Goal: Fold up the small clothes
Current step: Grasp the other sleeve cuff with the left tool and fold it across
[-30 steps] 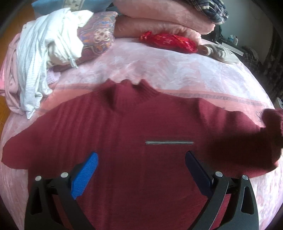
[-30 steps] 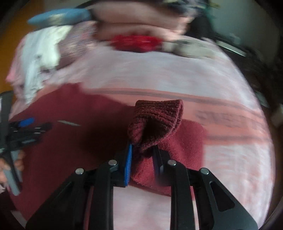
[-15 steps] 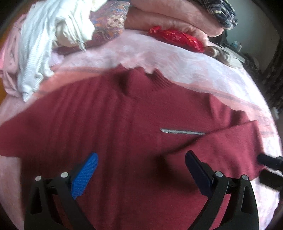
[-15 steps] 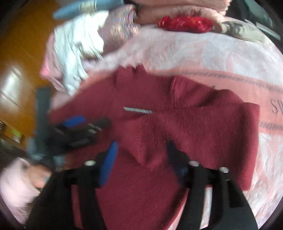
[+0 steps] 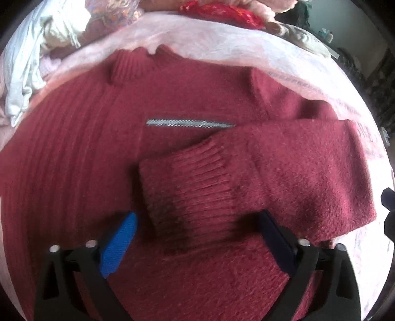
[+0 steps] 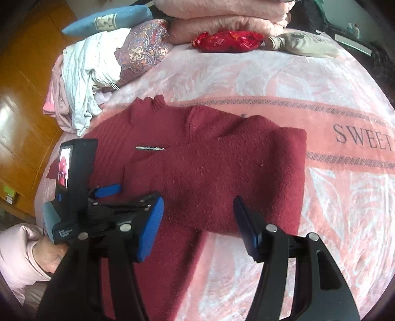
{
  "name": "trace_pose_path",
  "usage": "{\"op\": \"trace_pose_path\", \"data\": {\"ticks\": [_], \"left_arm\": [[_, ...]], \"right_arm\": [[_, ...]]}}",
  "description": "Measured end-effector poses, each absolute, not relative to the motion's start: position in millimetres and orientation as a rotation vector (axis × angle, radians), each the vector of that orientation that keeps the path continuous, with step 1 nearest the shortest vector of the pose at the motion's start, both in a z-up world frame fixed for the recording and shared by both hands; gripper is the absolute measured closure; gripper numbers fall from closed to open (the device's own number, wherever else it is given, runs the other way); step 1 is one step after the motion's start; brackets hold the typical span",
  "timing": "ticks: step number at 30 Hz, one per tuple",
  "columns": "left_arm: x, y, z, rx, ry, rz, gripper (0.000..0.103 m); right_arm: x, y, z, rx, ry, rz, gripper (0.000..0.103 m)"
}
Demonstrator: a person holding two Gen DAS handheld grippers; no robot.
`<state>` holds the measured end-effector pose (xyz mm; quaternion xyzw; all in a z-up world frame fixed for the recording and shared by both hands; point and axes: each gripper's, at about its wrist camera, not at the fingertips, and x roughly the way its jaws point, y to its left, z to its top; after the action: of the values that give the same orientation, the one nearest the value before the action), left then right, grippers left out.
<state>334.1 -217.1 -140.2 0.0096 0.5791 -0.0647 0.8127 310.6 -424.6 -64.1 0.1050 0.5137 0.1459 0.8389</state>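
Observation:
A dark red knit sweater [image 5: 103,153] lies flat on the pink bedspread, collar away from me, with a silver strip [image 5: 190,123] on its chest. Its right sleeve [image 5: 291,172] is folded across the body, and the ribbed cuff [image 5: 187,190] rests at the middle. My left gripper [image 5: 195,222] is open, hovering just over the cuff. My right gripper [image 6: 197,210] is open and empty above the folded sleeve [image 6: 222,177] of the sweater [image 6: 158,123]. The left gripper [image 6: 108,190] also shows at the left of the right wrist view.
A heap of white and pink clothes [image 6: 81,74] and a patterned cushion [image 6: 145,54] lie at the far left. Folded pink blankets [image 6: 222,19], a red pouch [image 6: 227,40] and a beige item [image 6: 303,45] line the far edge. A wooden floor [image 6: 22,98] lies left of the bed.
My right gripper carried the sleeve cuff across the sweater's body, let it go and opened. My left gripper moved forward over the sweater toward the cuff.

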Motion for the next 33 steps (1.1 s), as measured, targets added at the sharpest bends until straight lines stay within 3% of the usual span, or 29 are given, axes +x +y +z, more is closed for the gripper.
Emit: {"op": "trace_pose_path", "data": {"ticks": [1,2,3,5,6,13,18,25,30,31,33], "left_arm": [[334,-219,-138,0.018,1.232,-0.149,0.026],[334,-222,-136,0.017,1.232,-0.163,0.040],[335,-224,-133,0.009,1.235,-0.189,0.062],[337,-228,-127,-0.008,1.229,-0.243,0.082],[337,-228,-123,-0.020,1.225,-0.265,0.087],[344,-183,-71,-0.054,1.061,-0.256,0.089],[364,-106,-49,-0.038,0.961,-0.145,0.089],[382,-28,-71,-0.037,0.945,-0.039,0.088],[386,-9,-108,-0.088,1.017,-0.032,0.077],[384,-7,-112,-0.092,1.026,-0.031,0.076],[385,0,-118,-0.118,1.040,-0.036,0.069]], "right_arm": [[310,-428,-65,0.218,1.089,0.294,0.043],[310,-430,-66,0.217,1.090,0.282,0.043],[309,-434,-67,0.223,1.090,0.269,0.043],[309,-446,-68,0.266,1.086,0.253,0.043],[308,-449,-68,0.283,1.084,0.249,0.043],[309,-470,-70,0.361,1.073,0.228,0.045],[317,-457,-80,0.392,1.100,0.259,0.045],[338,-417,-98,0.411,1.162,0.309,0.044],[359,-399,-125,0.438,1.224,0.285,0.043],[362,-398,-130,0.444,1.240,0.280,0.045],[364,-396,-137,0.416,1.251,0.243,0.070]]}}
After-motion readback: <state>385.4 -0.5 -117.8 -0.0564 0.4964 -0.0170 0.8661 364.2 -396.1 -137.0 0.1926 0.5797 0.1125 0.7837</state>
